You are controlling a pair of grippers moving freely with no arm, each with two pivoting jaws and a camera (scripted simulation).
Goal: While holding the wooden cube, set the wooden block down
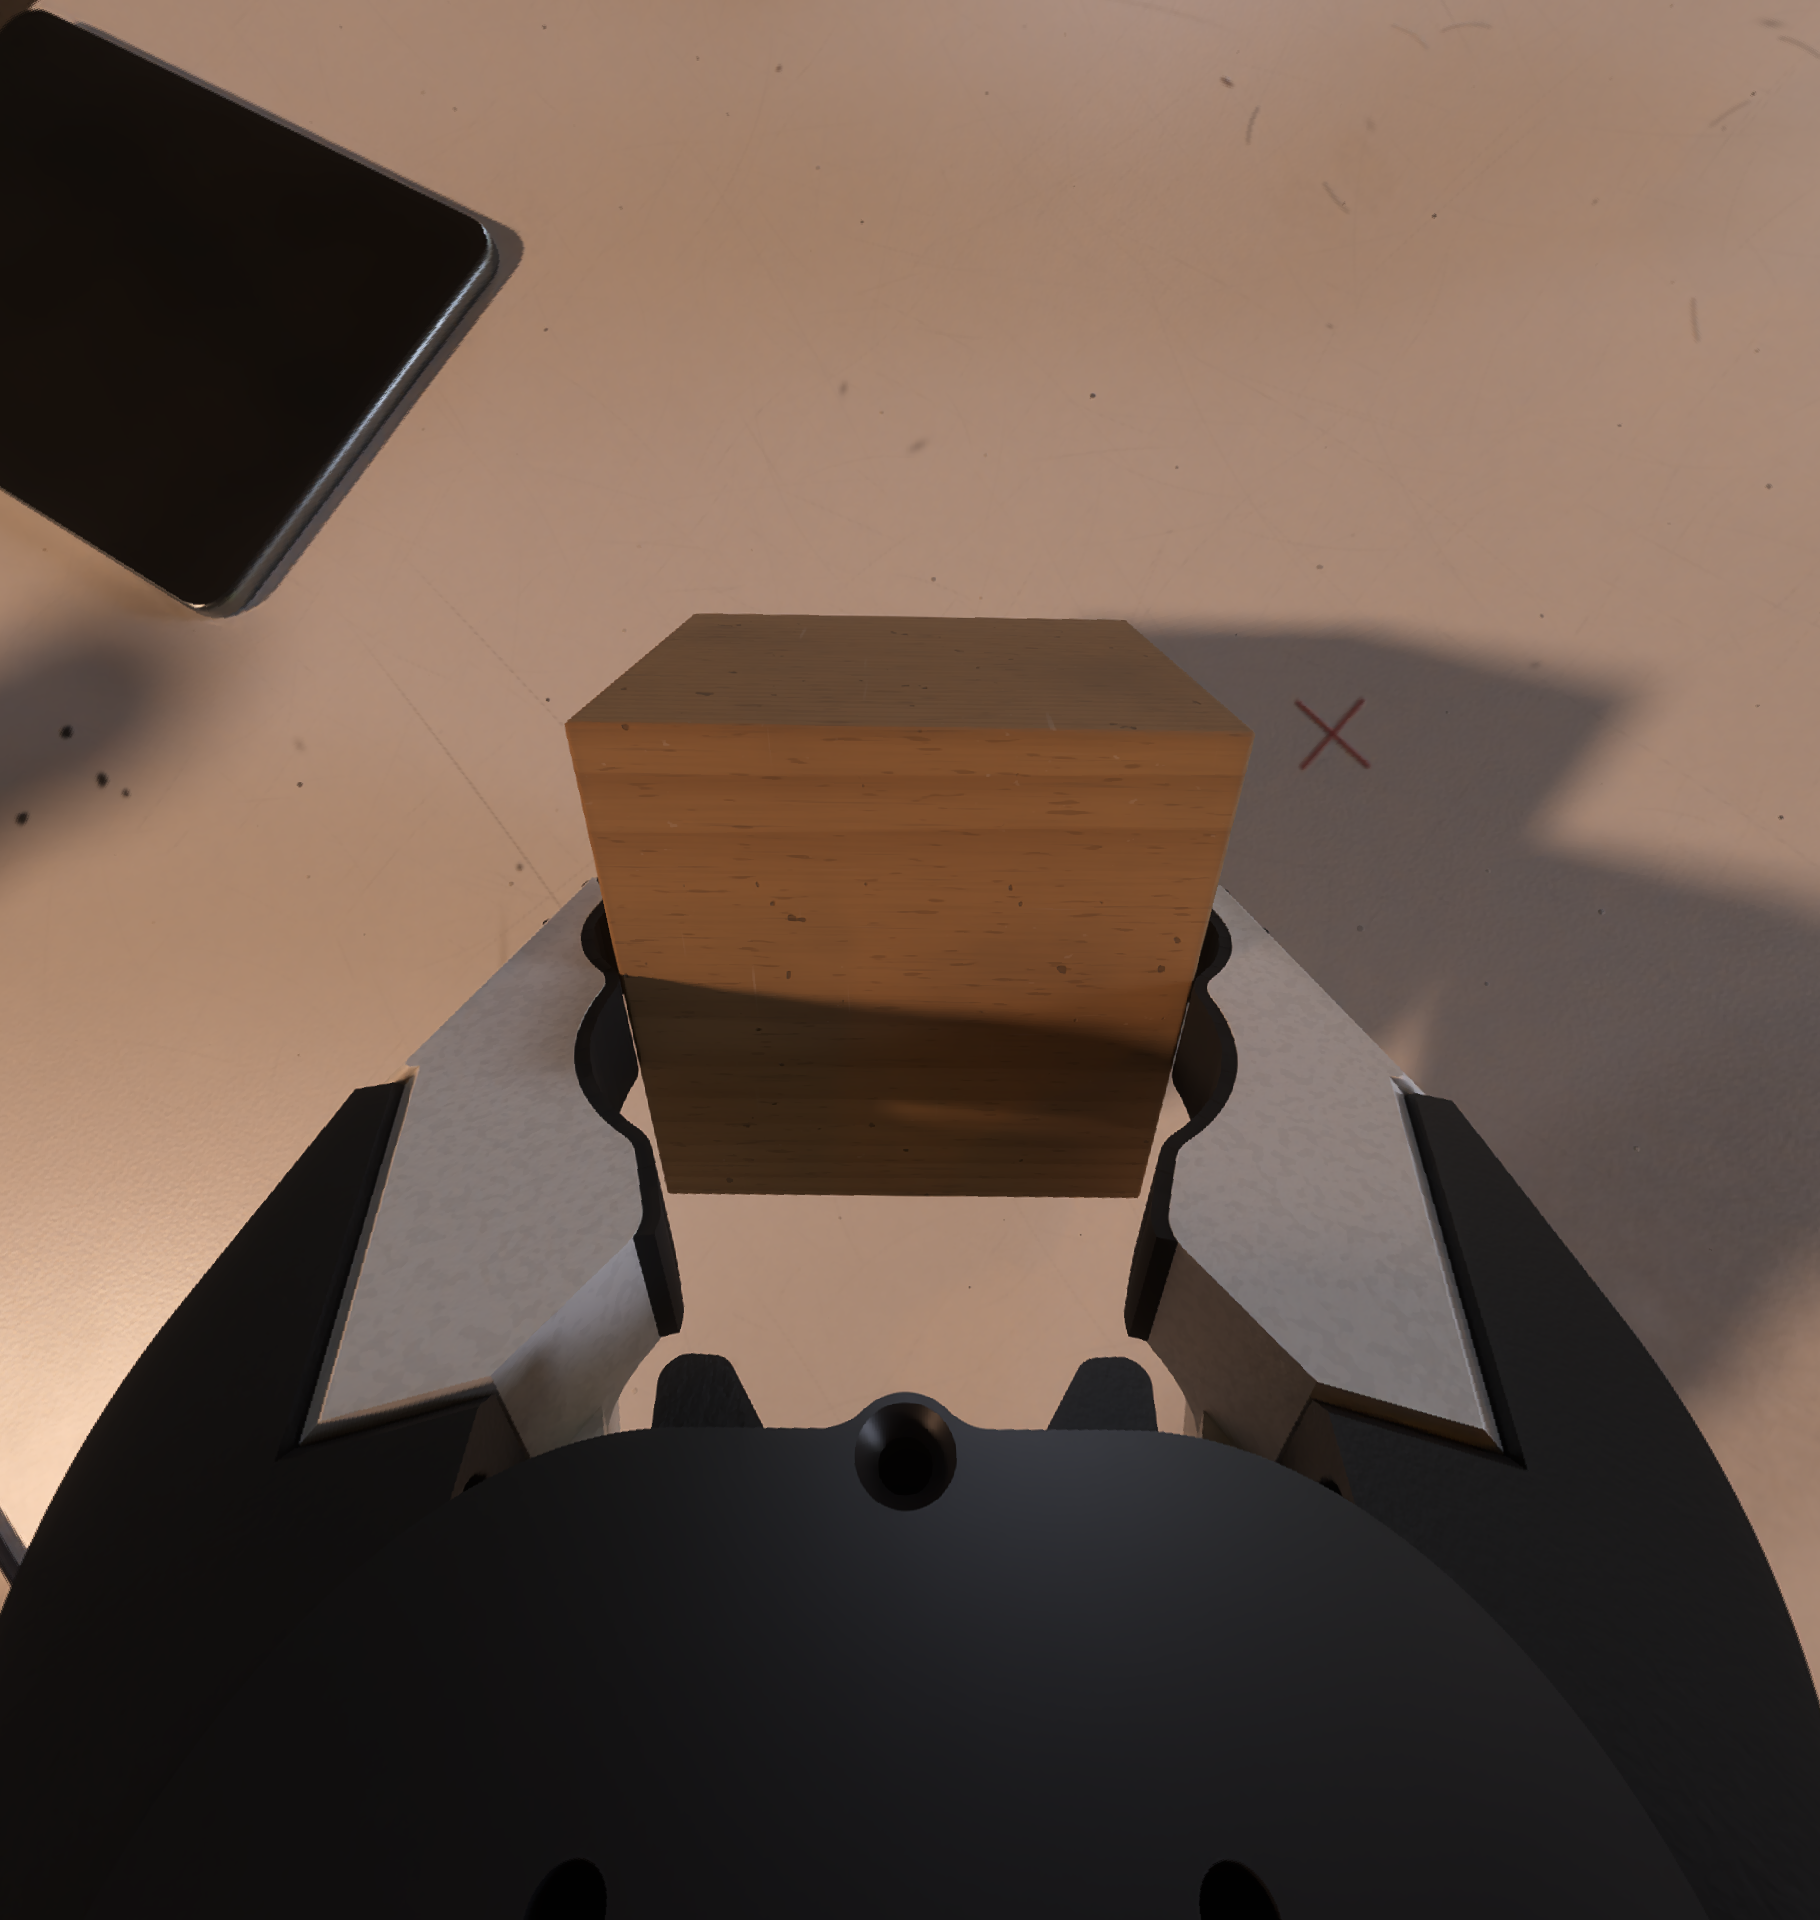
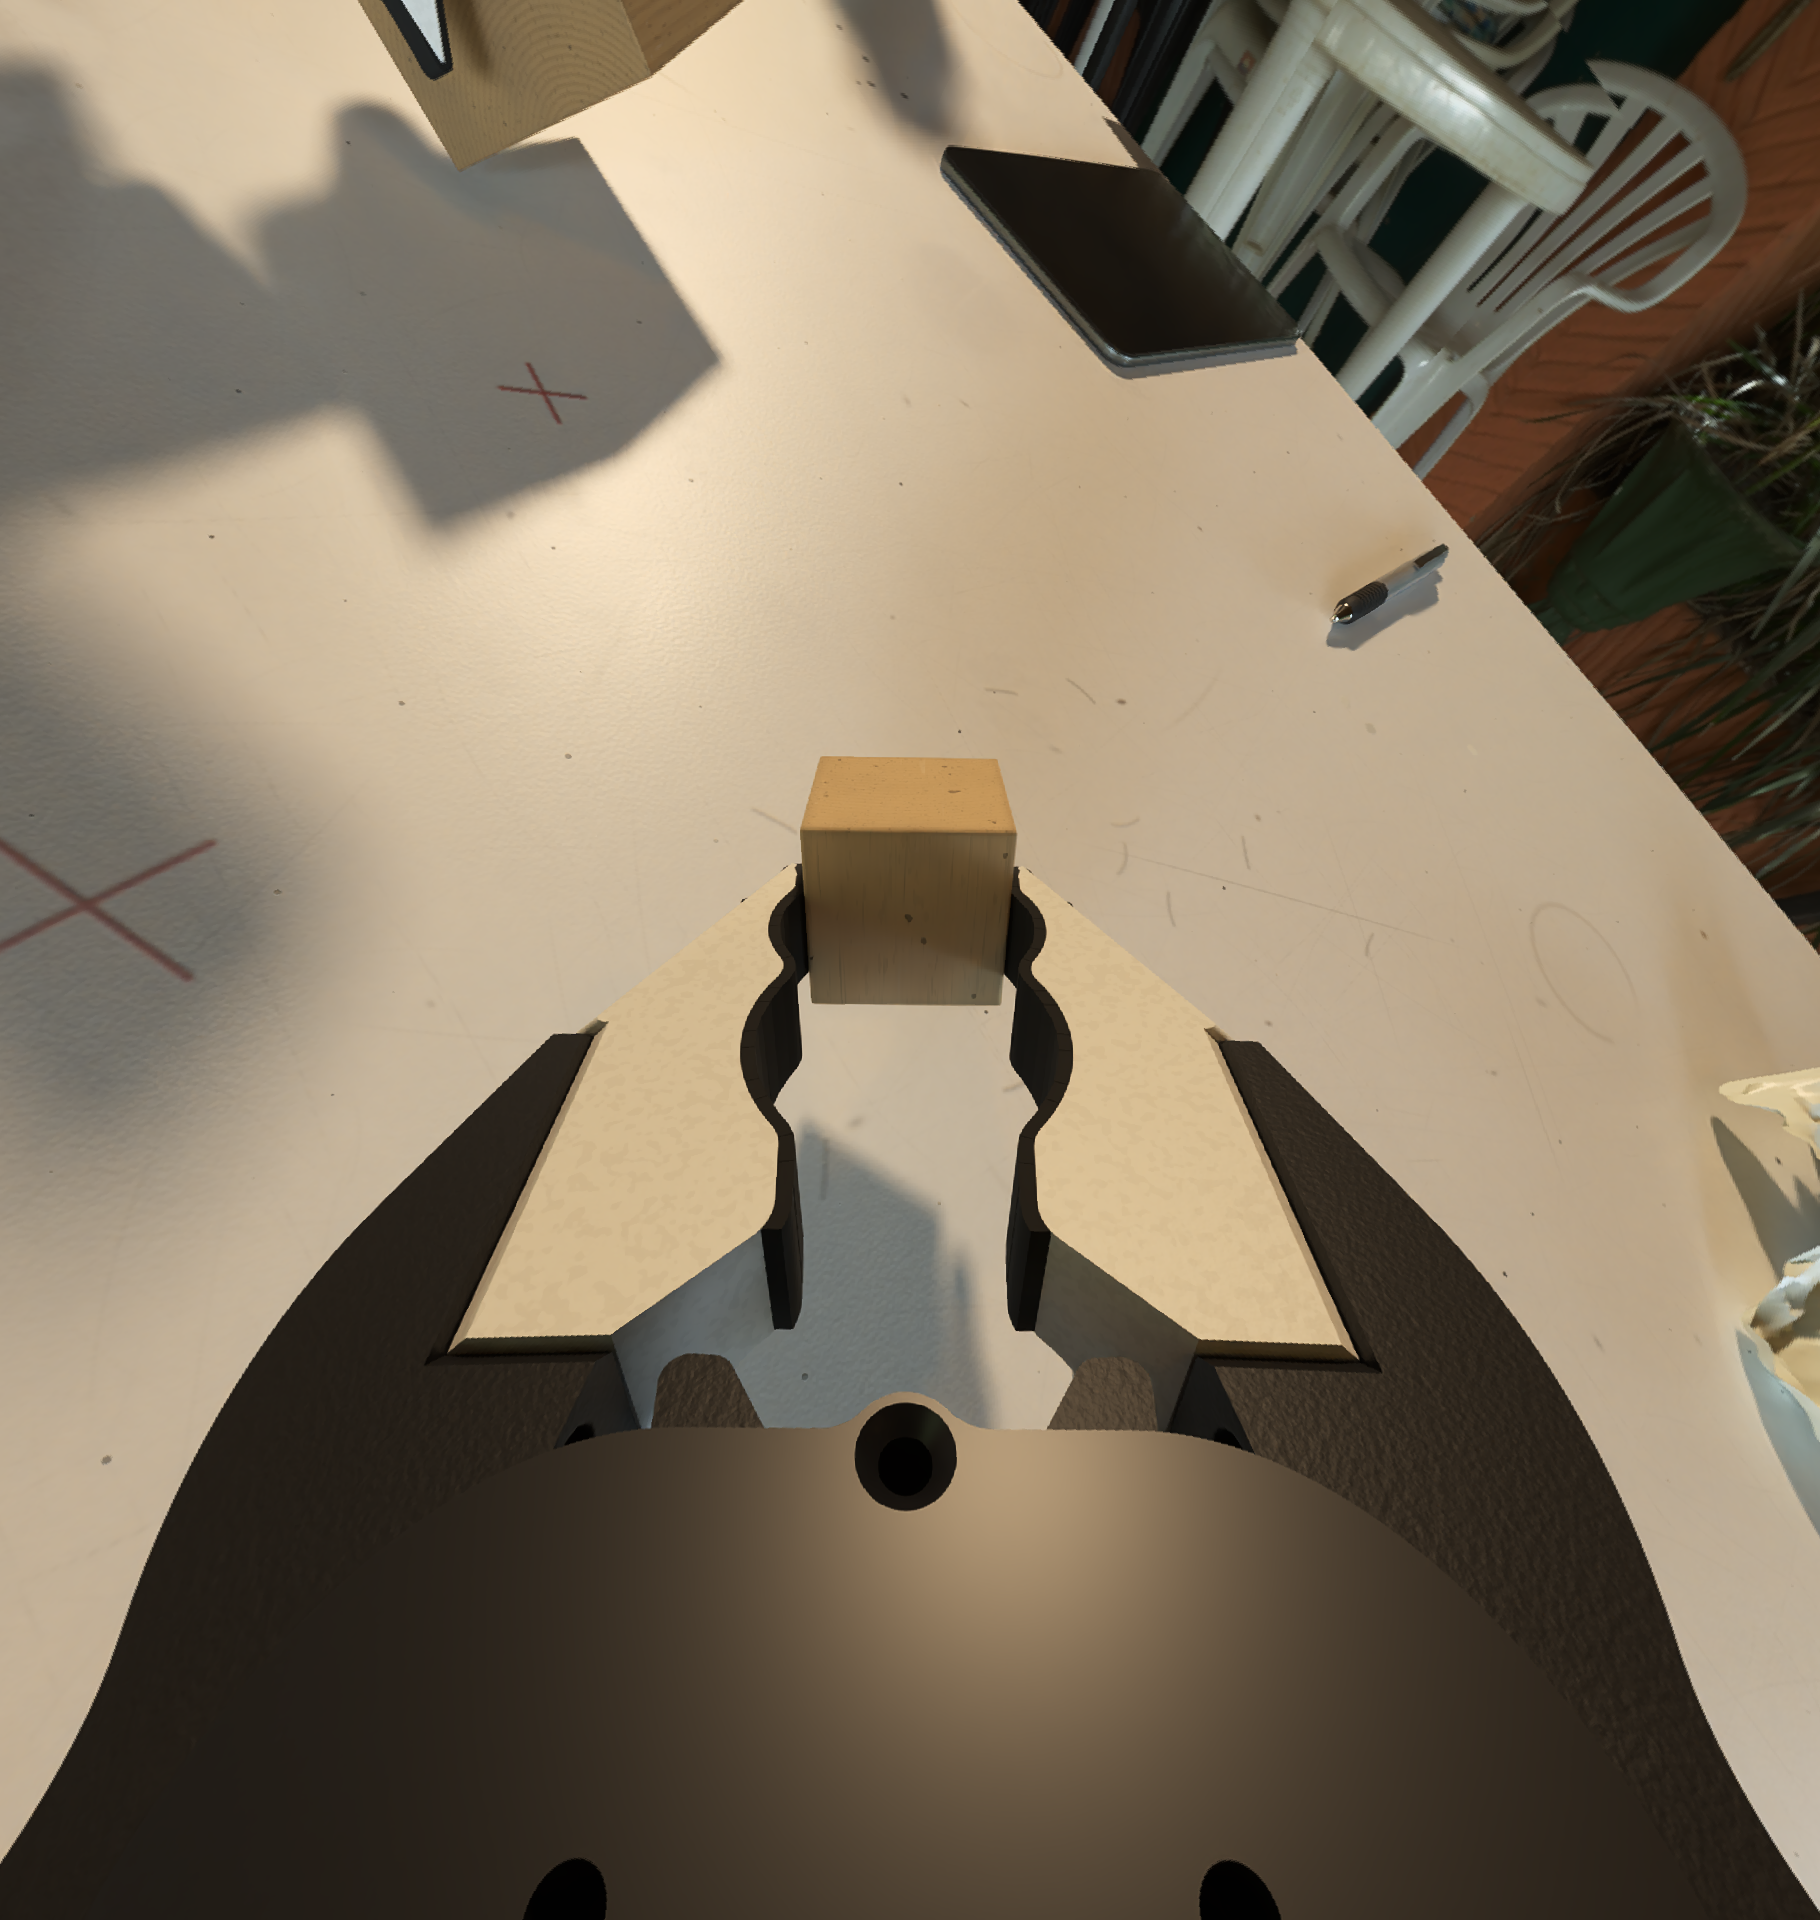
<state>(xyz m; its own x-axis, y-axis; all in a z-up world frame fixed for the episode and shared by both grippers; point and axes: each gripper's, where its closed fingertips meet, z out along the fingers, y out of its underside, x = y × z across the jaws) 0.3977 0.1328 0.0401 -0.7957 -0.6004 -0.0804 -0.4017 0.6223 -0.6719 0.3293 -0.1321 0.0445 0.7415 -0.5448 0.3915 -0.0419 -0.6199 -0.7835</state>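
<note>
My left gripper (image 1: 906,914) is shut on a large wooden block (image 1: 906,831) and holds it above the beige table (image 1: 1093,364), with a small red cross (image 1: 1332,735) just to its right. My right gripper (image 2: 908,883) is shut on a small pale wooden cube (image 2: 906,904), also held above the table (image 2: 677,644). In the right wrist view the large block (image 2: 542,73) shows at the top left with one fingertip of the left gripper on it.
A dark tablet lies at the far left (image 1: 189,301) and near the table's edge (image 2: 1114,255). A pen (image 2: 1389,587) and crumpled paper (image 2: 1810,1278) lie to the right. Two red crosses (image 2: 542,393) (image 2: 85,904) mark the table. White chairs (image 2: 1457,156) stand beyond the edge.
</note>
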